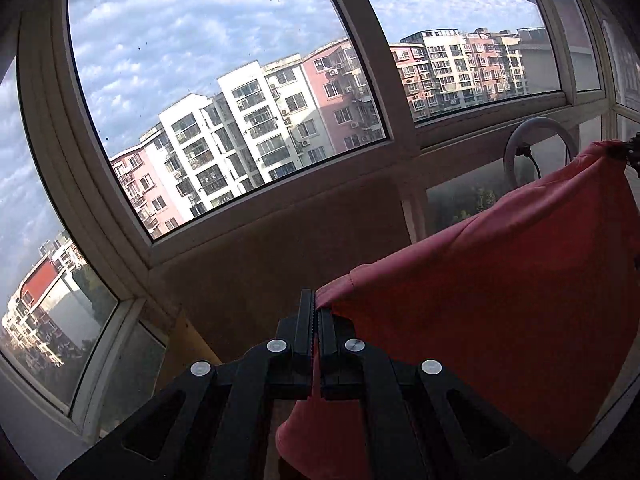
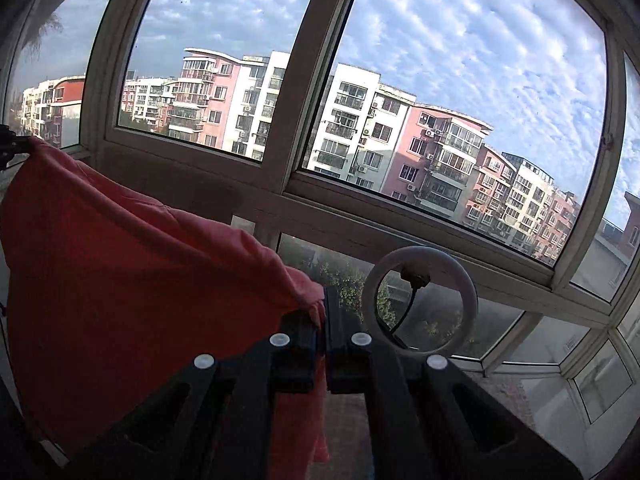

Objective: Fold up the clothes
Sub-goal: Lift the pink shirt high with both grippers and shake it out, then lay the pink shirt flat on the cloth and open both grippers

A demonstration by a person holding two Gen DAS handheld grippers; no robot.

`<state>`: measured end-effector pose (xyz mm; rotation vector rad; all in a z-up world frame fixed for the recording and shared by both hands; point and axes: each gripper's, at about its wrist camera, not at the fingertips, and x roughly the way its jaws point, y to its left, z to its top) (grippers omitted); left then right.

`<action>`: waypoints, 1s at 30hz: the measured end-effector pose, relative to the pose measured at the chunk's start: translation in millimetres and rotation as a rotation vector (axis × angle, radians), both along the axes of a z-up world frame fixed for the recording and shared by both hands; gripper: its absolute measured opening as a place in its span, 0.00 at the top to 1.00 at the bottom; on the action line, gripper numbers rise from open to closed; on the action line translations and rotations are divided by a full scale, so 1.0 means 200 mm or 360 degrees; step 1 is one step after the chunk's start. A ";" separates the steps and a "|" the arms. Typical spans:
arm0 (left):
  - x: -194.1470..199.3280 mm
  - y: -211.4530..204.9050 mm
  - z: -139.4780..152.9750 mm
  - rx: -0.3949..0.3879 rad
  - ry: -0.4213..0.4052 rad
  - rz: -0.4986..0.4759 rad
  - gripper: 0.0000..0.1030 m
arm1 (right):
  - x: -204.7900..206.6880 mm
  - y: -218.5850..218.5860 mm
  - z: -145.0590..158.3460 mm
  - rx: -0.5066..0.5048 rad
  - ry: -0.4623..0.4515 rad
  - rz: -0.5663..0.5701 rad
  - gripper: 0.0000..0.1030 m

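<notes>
Both tools up high — left tool clamped on one corner of red garment, right tool pinching other; cloth hangs spread between, before window — likely for squaring up.

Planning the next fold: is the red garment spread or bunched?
Spread: the red garment hangs between left gripper and right gripper, each clamping a corner.
</notes>
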<state>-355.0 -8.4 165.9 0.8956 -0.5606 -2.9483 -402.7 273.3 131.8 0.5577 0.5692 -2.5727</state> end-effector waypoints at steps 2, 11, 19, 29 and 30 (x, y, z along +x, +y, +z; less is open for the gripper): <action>-0.19 0.01 -0.23 -0.0004 -0.0122 0.0035 0.99 | -0.20 -0.10 -0.21 0.0088 -0.0083 -0.0020 0.98; -0.74 0.11 -1.11 -0.0003 -0.0541 0.0130 0.99 | -0.87 -0.34 -1.13 0.0395 -0.0361 -0.0166 0.98; -0.85 0.13 -1.48 -0.0040 -0.0805 0.0204 0.92 | -1.02 -0.40 -1.63 0.0498 -0.0798 -0.0103 0.88; 0.13 -0.17 -1.26 -0.0020 -0.0800 0.0014 0.74 | -0.25 0.28 -1.30 0.0145 -0.0861 0.0051 0.62; 0.24 -0.20 -1.27 0.0023 -0.0818 0.0023 0.75 | -0.14 0.37 -1.29 0.0094 -0.0882 0.0045 0.62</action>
